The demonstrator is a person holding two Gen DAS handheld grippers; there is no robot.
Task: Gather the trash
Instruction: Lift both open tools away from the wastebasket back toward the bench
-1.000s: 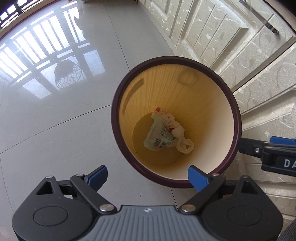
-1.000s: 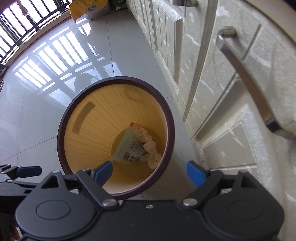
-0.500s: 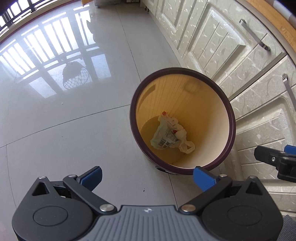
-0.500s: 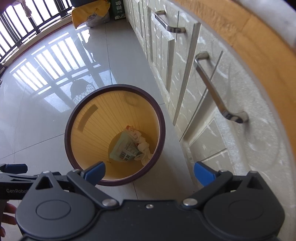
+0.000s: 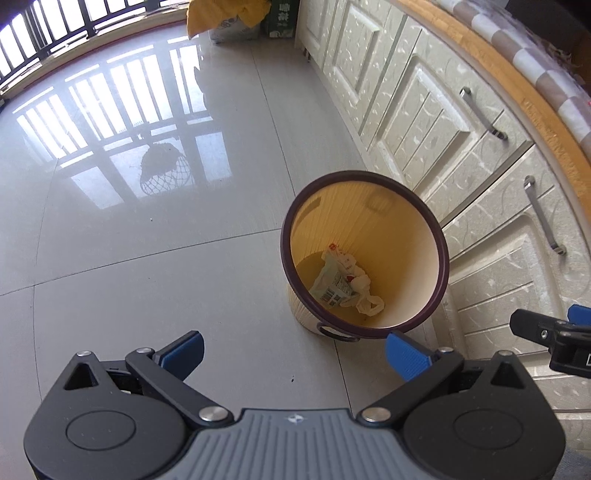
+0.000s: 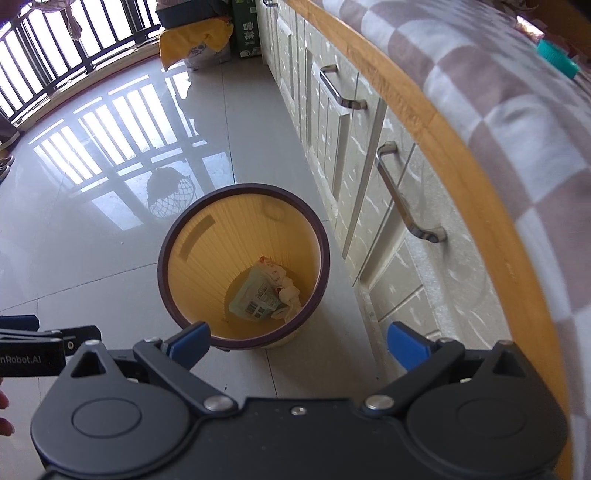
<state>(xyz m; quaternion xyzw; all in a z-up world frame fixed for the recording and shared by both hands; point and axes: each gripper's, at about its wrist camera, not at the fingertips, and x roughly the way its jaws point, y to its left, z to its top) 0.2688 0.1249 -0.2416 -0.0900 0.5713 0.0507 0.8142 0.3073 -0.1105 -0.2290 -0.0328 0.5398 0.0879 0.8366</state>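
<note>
A round yellow waste bin (image 5: 406,236) (image 6: 207,254) with a dark purple rim stands on the tiled floor beside the cabinets. At its bottom lie a crumpled wrapper with a barcode (image 5: 334,286) (image 6: 258,293) and a scrunched white tissue (image 5: 364,295) (image 6: 290,295). My left gripper (image 5: 293,352) hangs open above the floor, nearer than the bin, nothing between its blue pads. My right gripper (image 6: 299,339) is open too, high over the bin's near rim, and holds nothing. Each gripper shows at the edge of the other's view.
Cream cabinet doors (image 5: 443,122) (image 6: 332,122) with metal handles run along the right under a wood-edged counter (image 6: 424,110) with a checked cloth. A yellow bag and boxes (image 5: 229,18) (image 6: 199,44) stand at the far end by a railing. Glossy floor tiles (image 5: 129,240) stretch left.
Both grippers have risen and drawn back from the bin, which now looks smaller and lower in both views. Their jaws spread slightly wider. The trash lies unmoved in the bin.
</note>
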